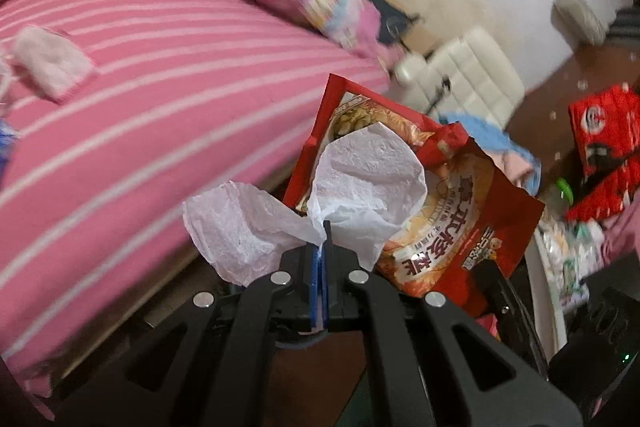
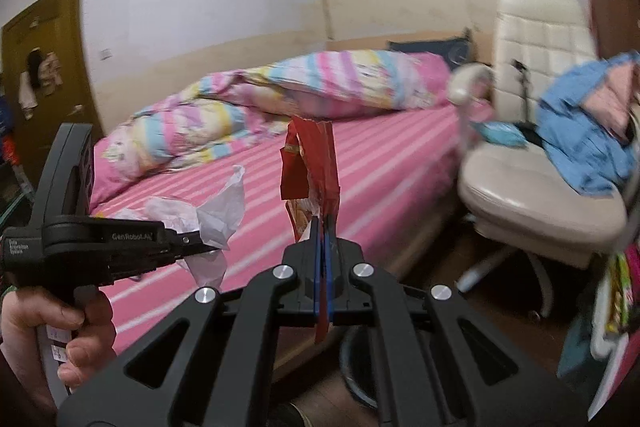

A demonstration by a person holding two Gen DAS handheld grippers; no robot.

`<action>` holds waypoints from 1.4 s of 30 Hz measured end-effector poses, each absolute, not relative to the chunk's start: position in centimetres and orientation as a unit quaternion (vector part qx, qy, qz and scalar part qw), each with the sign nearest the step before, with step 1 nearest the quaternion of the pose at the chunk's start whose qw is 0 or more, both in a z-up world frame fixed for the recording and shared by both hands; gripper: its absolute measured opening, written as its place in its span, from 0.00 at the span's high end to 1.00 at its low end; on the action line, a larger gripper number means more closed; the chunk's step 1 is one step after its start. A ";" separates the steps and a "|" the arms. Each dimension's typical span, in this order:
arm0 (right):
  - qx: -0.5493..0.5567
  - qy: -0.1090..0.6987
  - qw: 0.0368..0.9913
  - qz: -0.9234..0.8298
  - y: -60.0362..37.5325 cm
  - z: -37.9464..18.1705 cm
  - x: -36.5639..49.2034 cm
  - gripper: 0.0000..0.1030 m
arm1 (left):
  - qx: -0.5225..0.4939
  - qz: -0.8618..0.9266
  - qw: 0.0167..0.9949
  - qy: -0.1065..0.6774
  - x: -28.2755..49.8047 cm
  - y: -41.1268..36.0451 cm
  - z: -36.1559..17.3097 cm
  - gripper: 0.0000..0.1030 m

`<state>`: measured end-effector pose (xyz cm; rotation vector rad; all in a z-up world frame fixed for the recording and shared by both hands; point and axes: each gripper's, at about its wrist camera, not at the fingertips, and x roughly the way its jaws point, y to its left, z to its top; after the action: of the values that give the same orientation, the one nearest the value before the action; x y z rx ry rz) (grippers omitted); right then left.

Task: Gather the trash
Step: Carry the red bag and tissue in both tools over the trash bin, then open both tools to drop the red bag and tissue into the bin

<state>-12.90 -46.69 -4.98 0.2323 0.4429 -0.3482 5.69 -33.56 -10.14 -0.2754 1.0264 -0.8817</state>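
White tissue (image 1: 320,195) is pinched in the closed left tongs (image 1: 321,227), held in the air beside the pink striped bed (image 1: 160,75). Right tongs (image 2: 322,223) clamp a red snack wrapper (image 2: 312,163) off the bed's near edge.

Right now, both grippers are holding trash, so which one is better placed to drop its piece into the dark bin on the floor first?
Right, probably. The right gripper, shut on the red snack wrapper, hangs almost over the dark bin. The left gripper, clamping the white tissue, sits further over toward the bed.
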 end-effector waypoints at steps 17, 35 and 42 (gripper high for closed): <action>0.199 0.327 0.887 -0.257 -56.5 -17.2 -16.4 0.98 | -0.044 -0.399 0.678 0.615 4.5 -47.4 -25.9 0.99; 0.235 0.440 0.822 -0.275 -61.5 -28.6 -12.4 0.89 | 0.048 -0.333 0.630 0.700 6.8 -54.8 -38.3 0.43; 0.234 0.437 0.816 -0.298 -62.1 -28.9 -13.5 0.46 | 0.034 -0.316 0.642 0.698 7.6 -53.9 -38.1 0.29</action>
<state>-13.51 -62.13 -28.91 0.4982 0.9330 -0.6360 7.64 -53.94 -38.14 0.0779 1.5904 -0.7213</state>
